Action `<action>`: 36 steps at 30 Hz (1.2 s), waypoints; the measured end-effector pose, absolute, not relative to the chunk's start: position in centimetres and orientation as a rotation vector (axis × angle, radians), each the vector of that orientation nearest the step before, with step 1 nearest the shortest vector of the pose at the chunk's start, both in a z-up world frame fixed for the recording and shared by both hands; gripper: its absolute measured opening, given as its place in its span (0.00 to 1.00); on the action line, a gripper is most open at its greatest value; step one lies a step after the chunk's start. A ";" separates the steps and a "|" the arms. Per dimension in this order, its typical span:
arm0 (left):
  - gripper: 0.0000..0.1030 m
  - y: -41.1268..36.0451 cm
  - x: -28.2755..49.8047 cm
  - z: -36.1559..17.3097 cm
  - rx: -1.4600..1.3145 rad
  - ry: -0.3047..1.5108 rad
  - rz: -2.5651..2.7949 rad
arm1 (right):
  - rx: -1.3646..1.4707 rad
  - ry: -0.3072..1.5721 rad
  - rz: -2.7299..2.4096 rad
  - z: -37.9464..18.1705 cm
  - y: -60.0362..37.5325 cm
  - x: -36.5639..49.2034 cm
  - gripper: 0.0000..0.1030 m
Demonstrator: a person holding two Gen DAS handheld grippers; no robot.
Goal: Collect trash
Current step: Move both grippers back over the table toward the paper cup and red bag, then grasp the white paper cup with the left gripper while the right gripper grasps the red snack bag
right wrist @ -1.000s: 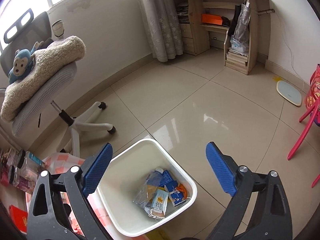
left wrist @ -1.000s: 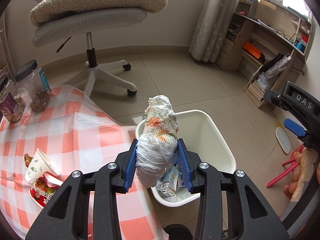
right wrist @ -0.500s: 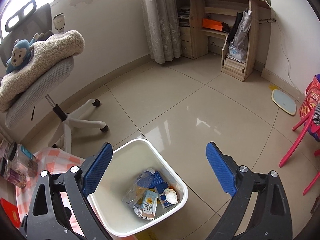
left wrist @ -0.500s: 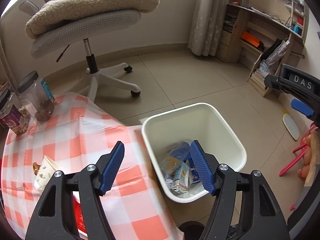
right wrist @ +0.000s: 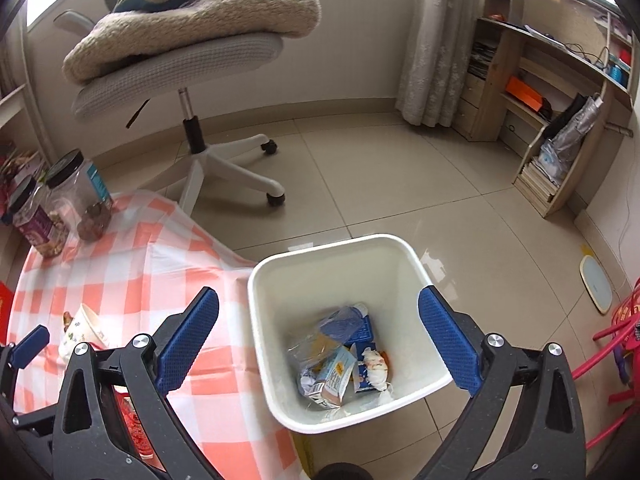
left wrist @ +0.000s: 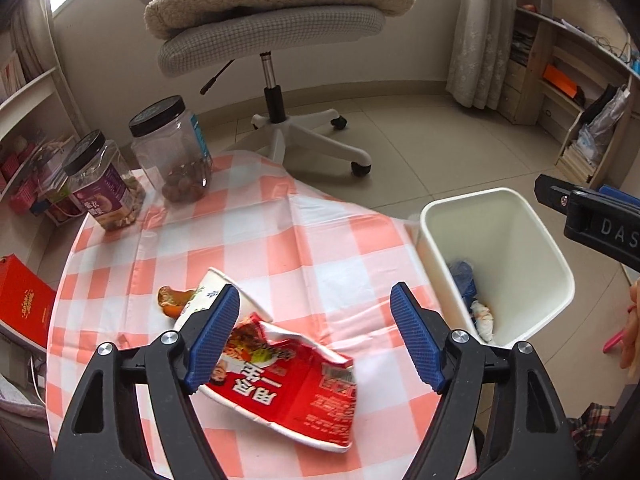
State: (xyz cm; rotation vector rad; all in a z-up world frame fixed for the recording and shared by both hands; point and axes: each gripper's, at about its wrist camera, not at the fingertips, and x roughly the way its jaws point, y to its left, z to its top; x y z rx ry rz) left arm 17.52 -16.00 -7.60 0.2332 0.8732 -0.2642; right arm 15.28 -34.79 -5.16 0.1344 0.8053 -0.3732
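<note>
Having dropped its tissue wad [right wrist: 374, 364] into the white bin [left wrist: 556, 256], left gripper [left wrist: 316, 340], empty and still widening, now faces the red noodle-cup wrapper [left wrist: 288, 396]; right gripper [right wrist: 318, 344] gapes empty.

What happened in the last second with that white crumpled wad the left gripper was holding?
The left hand-held gripper let it go; the wad now lies in the white bin. Jaws opening, that gripper swung over the red wrapper. The paper cup and jars stayed put.
</note>
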 end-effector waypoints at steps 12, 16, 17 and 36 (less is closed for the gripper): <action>0.75 -7.1 26.6 -14.0 0.156 1.218 -0.154 | 0.069 0.920 -0.250 -7.5 -29.0 18.0 0.93; 0.76 -6.9 28.0 -15.8 0.108 1.298 -0.224 | 0.075 0.988 -0.187 -8.6 -28.0 18.4 0.93; 0.76 -6.9 28.1 -16.0 0.097 1.304 -0.235 | 0.085 1.011 -0.168 -8.9 -27.8 18.5 0.93; 0.57 -7.7 24.9 -16.4 0.240 1.247 -0.318 | 0.149 1.187 -0.011 -12.1 -26.2 17.4 0.93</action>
